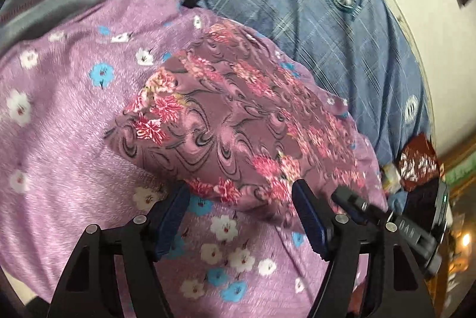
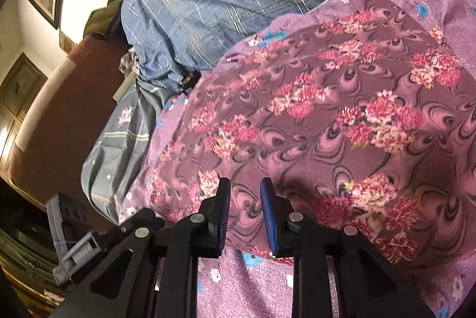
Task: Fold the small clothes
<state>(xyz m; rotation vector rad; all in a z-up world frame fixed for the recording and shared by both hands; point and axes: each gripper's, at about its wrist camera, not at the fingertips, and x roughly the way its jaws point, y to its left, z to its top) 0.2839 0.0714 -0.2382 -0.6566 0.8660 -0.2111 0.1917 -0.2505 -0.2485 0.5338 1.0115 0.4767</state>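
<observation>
The flowered cloth (image 1: 226, 121) lies flat just ahead of both grippers, its near edge running across them; the left gripper (image 1: 241, 193) gapes empty, the right gripper (image 2: 245, 190) stands narrowly parted, nearer that hem.

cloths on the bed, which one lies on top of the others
The mauve cloth with pink flower clusters and dark swirls; it lies on the lilac cloth with white and blue flowers.

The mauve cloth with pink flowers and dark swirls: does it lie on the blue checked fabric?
No, the mauve cloth lies on a lilac sheet with white and blue flowers.
</observation>
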